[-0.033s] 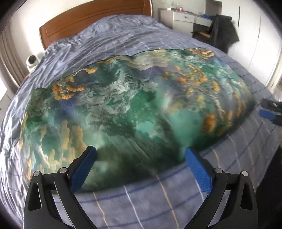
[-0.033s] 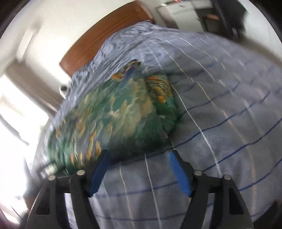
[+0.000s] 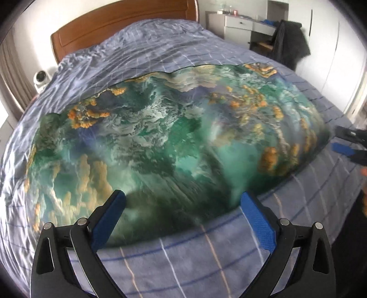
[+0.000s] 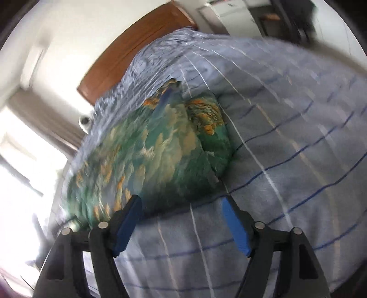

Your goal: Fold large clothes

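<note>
1. The left gripper (image 3: pixel 181 201) has its jaws spread wide and holds nothing; the blue pads (image 3: pixel 107 220) frame the near edge of the garment (image 3: pixel 174 142).
2. That garment, a large cloth printed in green, teal and orange, lies spread flat on the bed (image 3: pixel 142 48), straight ahead of the left jaws and reaching well past both of them to either side.
3. Its near hem runs just in front of the left fingertips; the left pad overlaps the print, while the right pad sits at the hem, where the print meets bare bedding.
4. The right gripper (image 4: pixel 181 206) also stands wide open with nothing between its pads; in the left wrist view it shows at the far right edge (image 3: pixel 351 144), just beside the garment's right end.
5. From the right wrist view, which is blurred, the garment (image 4: pixel 160 146) lies ahead and to the left of the jaws, its near edge touching the left pad, with checked bedding (image 4: pixel 286 142) filling the space to the right.
6. Beyond the garment stands a wooden headboard (image 3: pixel 123 20).
7. Left of the headboard sits a small white camera-like object (image 3: pixel 41 76).
8. Far ahead to the right are a white desk (image 3: pixel 238 24) and a dark piece of clothing draped on a chair (image 3: pixel 289 43).
</note>
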{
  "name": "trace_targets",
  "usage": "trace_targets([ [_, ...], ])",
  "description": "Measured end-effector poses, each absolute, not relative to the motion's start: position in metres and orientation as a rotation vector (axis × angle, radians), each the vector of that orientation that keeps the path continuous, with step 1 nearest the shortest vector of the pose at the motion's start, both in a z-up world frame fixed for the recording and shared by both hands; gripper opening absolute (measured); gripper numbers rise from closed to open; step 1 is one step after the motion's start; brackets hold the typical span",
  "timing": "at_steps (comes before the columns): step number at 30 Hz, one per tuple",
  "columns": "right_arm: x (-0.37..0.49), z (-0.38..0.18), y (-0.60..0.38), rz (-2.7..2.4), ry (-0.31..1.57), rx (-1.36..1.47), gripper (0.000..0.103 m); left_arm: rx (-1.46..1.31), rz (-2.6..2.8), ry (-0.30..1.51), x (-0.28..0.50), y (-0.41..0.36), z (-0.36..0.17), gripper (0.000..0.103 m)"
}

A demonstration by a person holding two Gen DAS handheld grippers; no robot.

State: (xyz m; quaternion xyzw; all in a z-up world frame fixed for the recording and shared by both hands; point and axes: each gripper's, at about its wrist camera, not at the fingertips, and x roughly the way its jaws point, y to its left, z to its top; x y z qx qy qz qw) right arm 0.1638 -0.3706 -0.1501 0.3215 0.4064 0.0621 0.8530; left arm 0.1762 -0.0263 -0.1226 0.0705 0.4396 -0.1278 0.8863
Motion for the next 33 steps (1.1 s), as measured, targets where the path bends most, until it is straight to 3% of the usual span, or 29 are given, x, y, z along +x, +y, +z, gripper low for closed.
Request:
trace_targets([
  [4,0.192,-0.173,-0.375,0.163,0.869,0.842,0.081,0.119,-0.273,0.912,0.177,-0.022,-0.11,0.101],
  [9,0.206,-0.199,-0.376,0.06,0.83,0.98,0.081,0.139,-0.302,0.893,0.179,-0.024,-0.083,0.101],
  [11,0.206,-0.2,-0.373,0.037,0.789,0.987,0.078,0.144,-0.328,0.897,0.186,-0.029,-0.071,0.101],
  [12,0.207,-0.198,-0.371,0.028,0.775,0.973,0.063,0.149,-0.342,0.902,0.19,-0.033,-0.065,0.101],
  [13,0.207,-0.194,-0.367,0.01,0.763,0.932,0.051,0.154,-0.352,0.906,0.194,-0.037,-0.058,0.101],
  [15,0.204,-0.181,-0.357,-0.013,0.733,0.834,0.04,0.161,-0.37,0.904,0.2,-0.045,-0.043,0.101],
  [18,0.196,-0.148,-0.332,-0.02,0.661,0.598,0.031,0.151,-0.424,0.891,0.212,-0.06,-0.014,0.101],
  [25,0.174,-0.079,-0.262,0.063,0.49,0.206,0.029,0.147,-0.648,0.981,0.25,-0.118,0.027,0.101],
  [33,0.153,-0.035,-0.175,0.196,0.395,-0.119,0.029,0.239,-0.702,1.128,0.274,-0.156,0.038,0.1],
])
